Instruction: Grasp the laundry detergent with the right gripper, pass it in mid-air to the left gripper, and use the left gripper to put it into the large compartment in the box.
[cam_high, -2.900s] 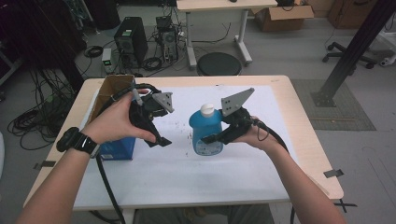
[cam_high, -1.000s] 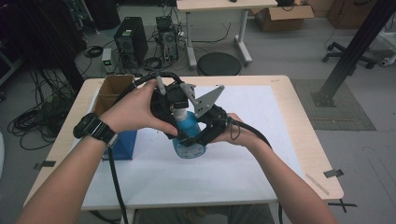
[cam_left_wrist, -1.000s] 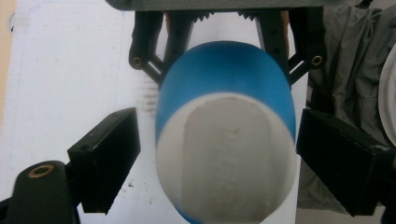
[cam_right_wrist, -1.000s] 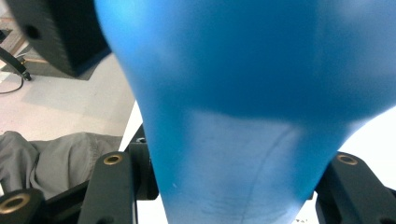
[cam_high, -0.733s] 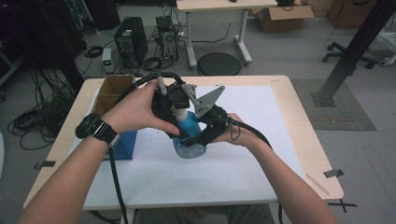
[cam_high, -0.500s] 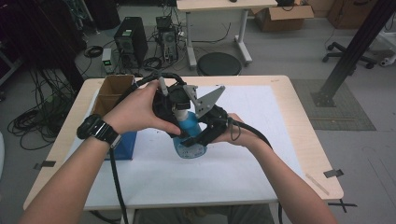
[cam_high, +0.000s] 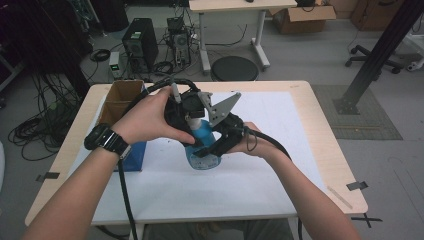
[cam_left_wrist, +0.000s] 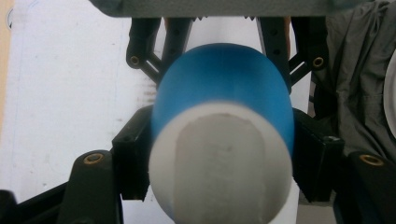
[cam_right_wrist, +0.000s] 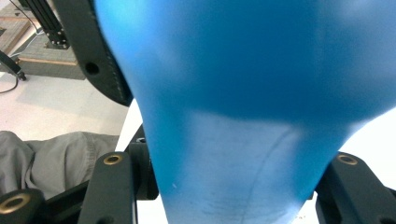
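Note:
A blue bottle (cam_high: 202, 134) with a white cap (cam_left_wrist: 219, 158) stands tilted on the white sheet at mid-table. My right gripper (cam_high: 206, 151) is shut on its lower body, its jaws flanking the blue plastic (cam_right_wrist: 243, 93) in the right gripper view. My left gripper (cam_high: 192, 116) comes down from above onto the top. Its jaws have just been closing, with the cap between them. The pads (cam_left_wrist: 134, 161) now press on both sides of the cap. The bottle's base is partly hidden by the right gripper.
An open cardboard box (cam_high: 120, 99) stands at the table's left, with a blue box (cam_high: 135, 152) in front of it. The white sheet (cam_high: 260, 175) covers most of the tabletop. Cables trail from both grippers toward the near edge.
Since the earliest frame my left gripper has come from the left side to over the bottle's top, and the bottle has shifted slightly left. Over the last second both hands stay put.

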